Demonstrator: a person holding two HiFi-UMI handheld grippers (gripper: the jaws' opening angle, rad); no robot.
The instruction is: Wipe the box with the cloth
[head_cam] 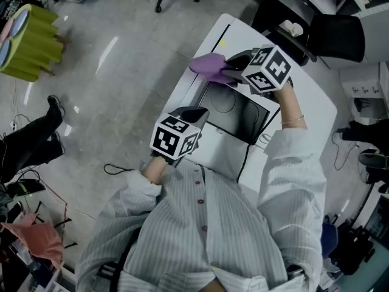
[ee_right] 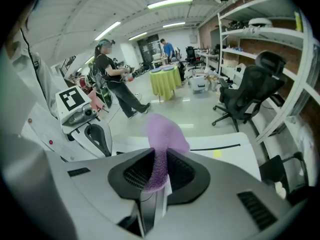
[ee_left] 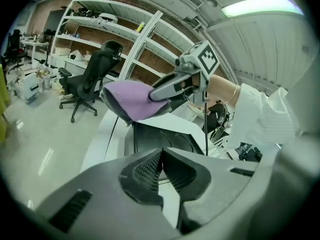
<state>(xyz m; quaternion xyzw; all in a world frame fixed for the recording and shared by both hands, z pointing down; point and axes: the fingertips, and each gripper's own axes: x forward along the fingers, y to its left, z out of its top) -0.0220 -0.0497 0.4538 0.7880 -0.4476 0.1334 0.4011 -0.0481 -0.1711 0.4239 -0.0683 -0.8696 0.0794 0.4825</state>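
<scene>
Left claw (ee_left: 161, 156) clenched empty near the box (head_cam: 234, 111); right claw (ee_right: 159, 166) pinches the cloth (head_cam: 209, 66) by a fold above the box's far end: judged soft, light, limp.

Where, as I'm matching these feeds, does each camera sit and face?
Head view: on the person's head, looking steeply down at the table, box, left tongs and right tongs; sleeves show.
Left gripper view: on the left tongs, facing across the box toward the right tongs; own shut jaws show.
Right gripper view: on the right tongs, facing the floor beyond the table; own jaws pinch the cloth.
Both gripper views show the cloth and the other tongs.
</scene>
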